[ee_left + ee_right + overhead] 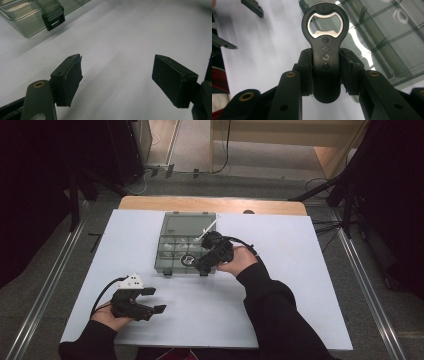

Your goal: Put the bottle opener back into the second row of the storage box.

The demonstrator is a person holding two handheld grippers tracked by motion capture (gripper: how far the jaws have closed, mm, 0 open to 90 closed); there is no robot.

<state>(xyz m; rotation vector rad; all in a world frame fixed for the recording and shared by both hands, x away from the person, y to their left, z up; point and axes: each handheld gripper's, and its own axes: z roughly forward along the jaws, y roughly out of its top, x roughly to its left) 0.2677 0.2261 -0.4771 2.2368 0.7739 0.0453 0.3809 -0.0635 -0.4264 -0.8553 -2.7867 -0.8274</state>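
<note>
A: Why does the right hand-held gripper (325, 72) pinch the bottle opener (325, 50) by its handle and not by the ring?

B: Probably to keep the working end free. The two pads press on the flat sides of the handle, so the head sticks out past the jaws where it can be aimed. From above, the opener (188, 260) hangs over the near edge of the clear plastic organizer box (186, 247), which sits in the middle of the white surface (280, 285), so my guess is it goes into or comes out of one of the compartments

A: And the left hand-held gripper (150, 301)?

B: It rests on the near left of the surface, well apart from the box, jaws spread wide with nothing between them (117, 82). It looks like it is just waiting; its own camera catches one corner of the box and a black latch (53, 20) at the far left

A: How does the opener look up close?

B: Black plastic body, rounded handle end, and a ring-shaped head lined with a bright metal insert that has the usual lip for catching a cap. Small round moulded marks run in a row down the neck, with a triangle mark below them

A: Is the box open?

B: The lid seems raised at the far side, though I can't be sure; the dividers show clearly
</note>
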